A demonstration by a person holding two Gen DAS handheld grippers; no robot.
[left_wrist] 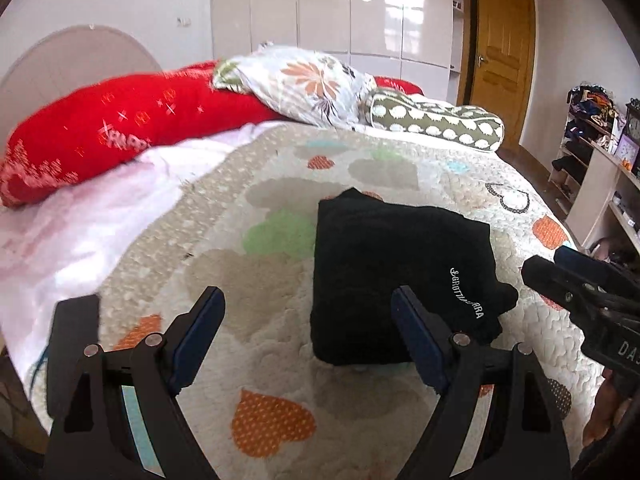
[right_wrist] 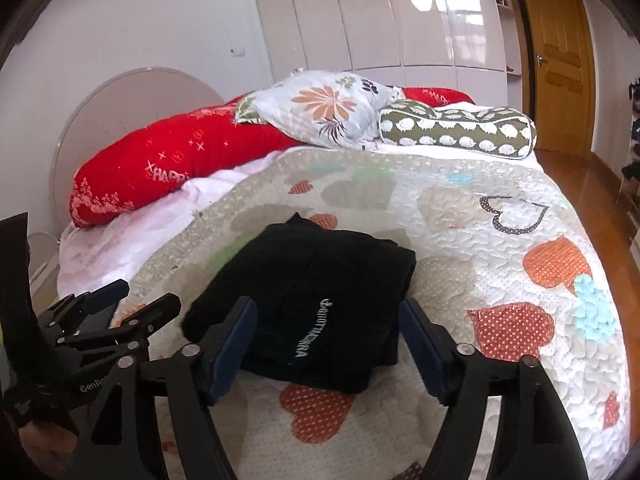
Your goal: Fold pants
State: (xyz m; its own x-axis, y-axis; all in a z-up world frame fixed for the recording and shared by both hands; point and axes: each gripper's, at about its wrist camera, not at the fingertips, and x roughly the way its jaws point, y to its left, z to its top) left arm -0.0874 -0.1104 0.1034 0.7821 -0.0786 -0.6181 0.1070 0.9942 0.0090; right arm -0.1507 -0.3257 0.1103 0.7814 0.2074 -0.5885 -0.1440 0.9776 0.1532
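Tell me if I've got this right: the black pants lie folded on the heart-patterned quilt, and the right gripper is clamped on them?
Not quite. The black pants do lie folded on the quilt, but the right gripper is open, not clamped, as the right wrist view shows.

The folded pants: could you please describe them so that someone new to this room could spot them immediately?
Start from the bed's quilt, pale with coloured hearts. The folded pants lie on it, well in front of the pillows. They are the only black thing on the bed, a compact bundle with small white lettering on top.
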